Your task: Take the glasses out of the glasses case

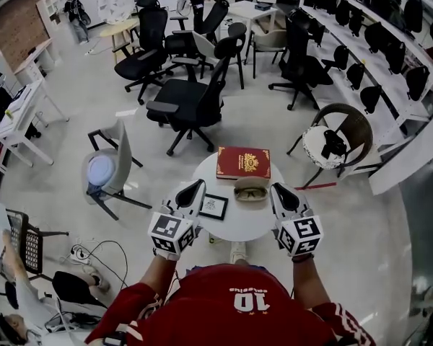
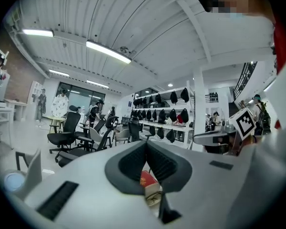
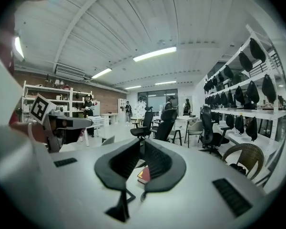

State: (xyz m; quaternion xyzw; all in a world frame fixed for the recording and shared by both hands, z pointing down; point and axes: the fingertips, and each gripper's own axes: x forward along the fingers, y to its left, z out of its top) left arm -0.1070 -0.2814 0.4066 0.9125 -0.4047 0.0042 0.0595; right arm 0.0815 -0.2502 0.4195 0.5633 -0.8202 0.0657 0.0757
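Peeking past the left hand-held gripper (image 2: pixel 146 144): glasses case (image 2: pixel 153 197), mostly hidden.

Head view: glasses case (image 1: pixel 251 189) is showing too small to tell what is lying inside. Left gripper view: left gripper (image 2: pixel 146 144) is hiding all but slivers of the red book (image 2: pixel 145 179) and the case. Right gripper view: right gripper (image 3: pixel 142 144) is hiding most of the book.
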